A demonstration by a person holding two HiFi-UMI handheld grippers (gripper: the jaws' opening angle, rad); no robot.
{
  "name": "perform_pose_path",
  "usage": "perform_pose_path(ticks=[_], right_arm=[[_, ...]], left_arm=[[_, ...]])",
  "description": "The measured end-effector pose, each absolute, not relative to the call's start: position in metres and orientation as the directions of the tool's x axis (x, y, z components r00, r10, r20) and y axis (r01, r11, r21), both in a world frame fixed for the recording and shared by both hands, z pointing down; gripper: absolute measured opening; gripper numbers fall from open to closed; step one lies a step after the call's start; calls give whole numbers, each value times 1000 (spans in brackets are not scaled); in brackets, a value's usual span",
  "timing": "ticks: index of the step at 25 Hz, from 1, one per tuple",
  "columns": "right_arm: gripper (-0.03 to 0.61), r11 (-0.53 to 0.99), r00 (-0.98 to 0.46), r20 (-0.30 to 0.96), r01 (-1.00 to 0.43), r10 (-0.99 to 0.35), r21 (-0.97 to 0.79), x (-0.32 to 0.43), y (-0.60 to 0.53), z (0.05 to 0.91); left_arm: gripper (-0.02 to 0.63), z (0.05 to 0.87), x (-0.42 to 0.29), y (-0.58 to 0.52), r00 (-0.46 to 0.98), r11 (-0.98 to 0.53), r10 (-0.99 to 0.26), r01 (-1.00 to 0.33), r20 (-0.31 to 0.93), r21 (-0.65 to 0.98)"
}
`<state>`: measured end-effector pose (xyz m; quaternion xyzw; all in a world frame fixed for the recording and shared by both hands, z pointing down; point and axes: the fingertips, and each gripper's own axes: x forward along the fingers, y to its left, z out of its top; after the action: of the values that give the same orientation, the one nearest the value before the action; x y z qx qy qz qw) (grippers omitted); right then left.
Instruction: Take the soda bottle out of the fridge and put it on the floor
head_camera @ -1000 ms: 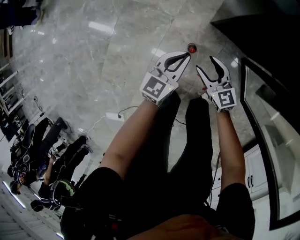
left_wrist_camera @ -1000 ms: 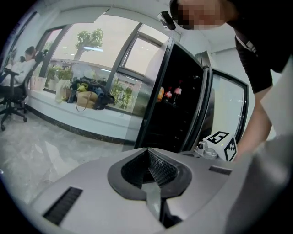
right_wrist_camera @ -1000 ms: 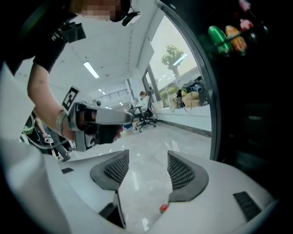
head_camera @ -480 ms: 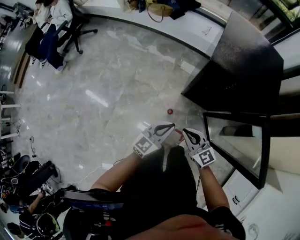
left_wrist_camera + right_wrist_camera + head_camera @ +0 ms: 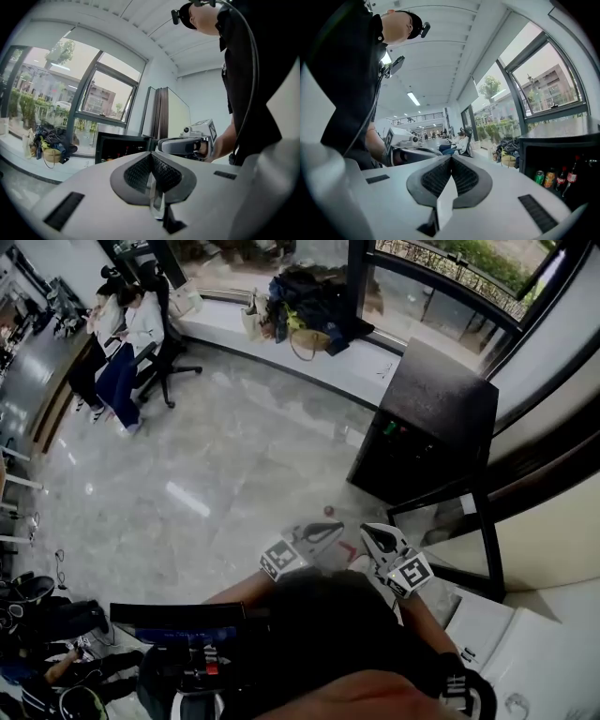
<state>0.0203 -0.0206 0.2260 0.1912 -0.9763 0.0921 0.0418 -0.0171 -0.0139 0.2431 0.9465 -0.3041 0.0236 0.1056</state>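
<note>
The soda bottle (image 5: 329, 511) shows only as a small red cap standing on the grey floor, just ahead of both grippers. Beyond it to the right is the black fridge (image 5: 427, 427), whose glass door (image 5: 441, 526) hangs open. In the right gripper view its shelf (image 5: 558, 159) holds cans and bottles (image 5: 571, 177). My left gripper (image 5: 337, 527) is shut and empty, held level, and its closed pads (image 5: 151, 157) meet with nothing between them. My right gripper (image 5: 367, 532) is alongside it, also shut on nothing (image 5: 451, 158). Neither touches the bottle.
Two people sit on office chairs (image 5: 127, 329) at the far left. Bags (image 5: 309, 301) are piled on the white window ledge behind the fridge. A white cabinet (image 5: 506, 643) stands at the lower right. More people and gear (image 5: 47, 615) lie at the lower left.
Both grippers have risen well away from the floor and the bottle. The right gripper's jaws, wide open a second ago, are now closed. The head view has lifted from the floor to the room.
</note>
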Motion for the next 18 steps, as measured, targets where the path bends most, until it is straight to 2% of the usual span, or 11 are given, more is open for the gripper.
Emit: perform_pose_path(ticks=[6, 18], right_arm=[[12, 917, -923, 62, -383, -379, -112, 23, -22, 190], [12, 936, -939, 38, -344, -342, -78, 15, -25, 181]], left_arm=[[3, 209, -15, -19, 807, -790, -588, -587, 55, 176], [3, 196, -10, -26, 808, -798, -588, -589, 51, 133]])
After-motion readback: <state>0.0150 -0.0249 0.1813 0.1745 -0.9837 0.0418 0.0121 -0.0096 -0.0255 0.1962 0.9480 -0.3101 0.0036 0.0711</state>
